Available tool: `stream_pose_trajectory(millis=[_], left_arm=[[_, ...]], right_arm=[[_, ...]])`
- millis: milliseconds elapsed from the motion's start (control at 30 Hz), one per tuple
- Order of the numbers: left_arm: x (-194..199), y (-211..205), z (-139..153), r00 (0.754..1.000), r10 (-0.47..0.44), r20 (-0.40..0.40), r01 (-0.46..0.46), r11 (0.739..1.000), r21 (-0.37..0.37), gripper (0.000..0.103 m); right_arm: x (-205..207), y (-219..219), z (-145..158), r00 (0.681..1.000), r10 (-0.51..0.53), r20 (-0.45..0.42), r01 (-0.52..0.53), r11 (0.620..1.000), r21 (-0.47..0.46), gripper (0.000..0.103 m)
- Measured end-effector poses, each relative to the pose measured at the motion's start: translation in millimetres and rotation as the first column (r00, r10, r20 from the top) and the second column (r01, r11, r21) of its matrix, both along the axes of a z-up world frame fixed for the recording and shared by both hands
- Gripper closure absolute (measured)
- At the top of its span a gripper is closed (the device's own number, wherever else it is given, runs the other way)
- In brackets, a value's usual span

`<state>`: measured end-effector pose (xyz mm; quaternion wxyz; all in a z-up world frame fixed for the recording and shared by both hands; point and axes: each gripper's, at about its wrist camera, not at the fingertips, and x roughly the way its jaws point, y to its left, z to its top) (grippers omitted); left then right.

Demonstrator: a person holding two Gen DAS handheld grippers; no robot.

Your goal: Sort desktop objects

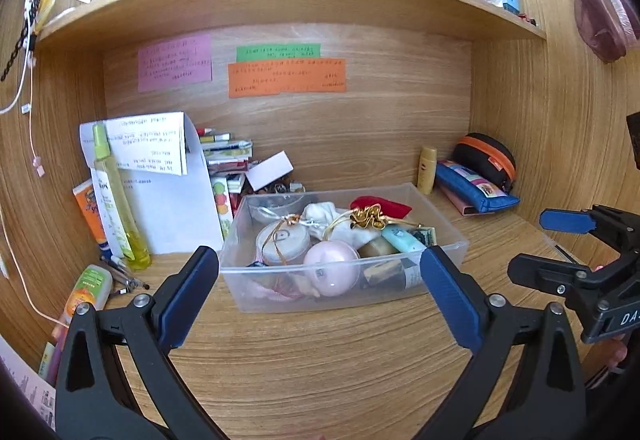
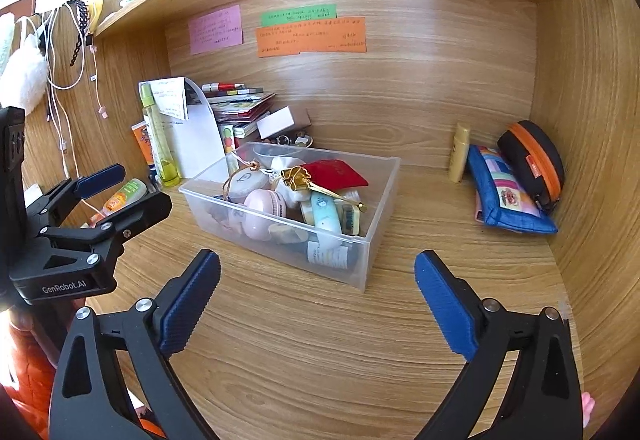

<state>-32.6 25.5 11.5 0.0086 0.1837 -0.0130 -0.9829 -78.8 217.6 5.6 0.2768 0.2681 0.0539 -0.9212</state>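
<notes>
A clear plastic box [image 1: 440, 240] stands on the wooden desk, filled with a pink round case [image 1: 332, 268], a red pouch [image 1: 384, 205], a gold ornament [image 1: 366, 217], a teal tube [image 1: 402, 240] and a round tin [image 1: 282, 240]. My left gripper [image 1: 320, 264] is open, its blue pads wide apart just short of the box's front wall, nothing between them. My right gripper [image 2: 317, 260] is open too, empty, in front of the box [image 2: 380, 199]. Each gripper shows in the other's view: right gripper [image 1: 536, 246], left gripper [image 2: 140, 185].
A blue pencil case [image 2: 508, 199], a black-and-orange pouch [image 2: 532, 159] and a small yellow bottle [image 2: 459, 151] sit at the back right. A tall yellow spray bottle [image 1: 116, 199], papers, stacked books [image 1: 228, 155] and a lying orange-label bottle [image 1: 88, 288] crowd the left. A shelf hangs overhead.
</notes>
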Motion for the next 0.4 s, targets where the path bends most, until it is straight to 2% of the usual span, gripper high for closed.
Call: stream_pose_trajectory(millis=[300, 400], left_arm=[[6.0, 0.1, 2.8, 1.000, -0.002, -0.025, 0.002, 1.000, -0.011, 0.001], [3.8, -2.0, 2.3, 1.000, 0.007, -0.008, -0.007, 1.000, -0.013, 0.001]], right_arm=[[-6.7, 2.8, 0.2, 1.000, -0.007, 0.004, 0.007, 1.000, -0.015, 0.005], [-10.6, 2.1, -2.2, 1.000, -0.008, 0.009, 0.008, 1.000, -0.009, 0.005]])
